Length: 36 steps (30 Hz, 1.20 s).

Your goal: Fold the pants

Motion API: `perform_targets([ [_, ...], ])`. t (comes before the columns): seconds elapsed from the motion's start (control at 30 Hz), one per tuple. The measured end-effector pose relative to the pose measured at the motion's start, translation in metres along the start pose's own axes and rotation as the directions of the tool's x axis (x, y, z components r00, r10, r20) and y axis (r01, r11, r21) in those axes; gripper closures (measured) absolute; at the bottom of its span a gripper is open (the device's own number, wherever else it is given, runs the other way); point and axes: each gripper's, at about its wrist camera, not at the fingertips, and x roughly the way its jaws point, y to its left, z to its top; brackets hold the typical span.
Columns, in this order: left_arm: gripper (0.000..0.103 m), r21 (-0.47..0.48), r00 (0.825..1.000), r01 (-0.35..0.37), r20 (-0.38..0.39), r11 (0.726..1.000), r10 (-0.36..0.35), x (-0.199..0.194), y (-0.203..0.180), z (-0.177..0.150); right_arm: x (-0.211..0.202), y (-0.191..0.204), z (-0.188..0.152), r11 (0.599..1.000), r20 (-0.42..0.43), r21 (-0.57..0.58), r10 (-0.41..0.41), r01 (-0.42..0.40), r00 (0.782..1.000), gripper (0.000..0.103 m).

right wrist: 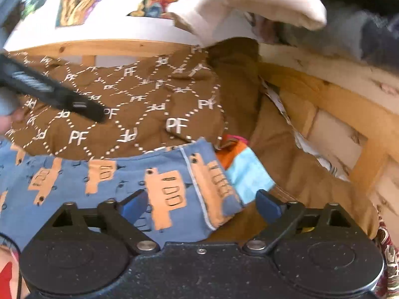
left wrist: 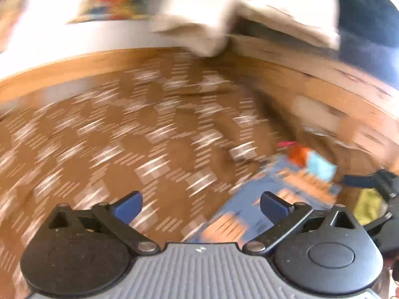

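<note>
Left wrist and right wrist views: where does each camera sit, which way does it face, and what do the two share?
Left wrist: on the left gripper, facing forward and down over the brown patterned blanket, heavily blurred; its own open blue-tipped fingers show, and the right gripper at the right edge.
Right wrist: on the right gripper, facing down at the blue pants lying on the blanket; its own open fingers show, and the left gripper's black finger enters at left.
Shared: pants, blanket, wooden frame, white cloth.

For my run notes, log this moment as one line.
task: fold pants | left gripper: open, empty | right gripper: open, over blue pants | surface: brown blanket
</note>
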Motion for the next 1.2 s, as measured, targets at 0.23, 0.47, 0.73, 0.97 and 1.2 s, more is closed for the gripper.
perform_targets([
  [0.23,0.0,-0.158,0.977,-0.205,-0.095,0.966,0.192,-0.089,0.058,-0.082,-0.009,0.031,0.009,0.996,0.01,-0.065,0.053,-0.053,0.999,0.001],
  [0.47,0.002,-0.228,0.949,-0.316,-0.09,0.921,0.304,-0.115,0.102,-0.092,-0.009,0.076,0.015,0.979,-0.033,-0.128,0.154,-0.156,0.988,0.001],
  [0.73,0.004,-0.223,0.943,-0.33,-0.029,0.917,0.332,-0.093,0.152,-0.076,-0.008,0.126,0.012,0.933,-0.074,-0.264,0.233,-0.245,0.97,0.001],
  [0.97,0.055,-0.109,0.968,-0.2,-0.172,0.974,0.18,-0.052,0.178,-0.064,0.01,0.158,0.033,0.849,-0.073,-0.391,0.357,-0.356,0.931,0.006],
  [1.2,0.096,-0.111,0.975,-0.187,-0.143,0.976,0.17,-0.049,0.179,-0.074,0.053,0.194,0.063,0.721,-0.157,-0.451,0.517,-0.526,0.842,0.043],
])
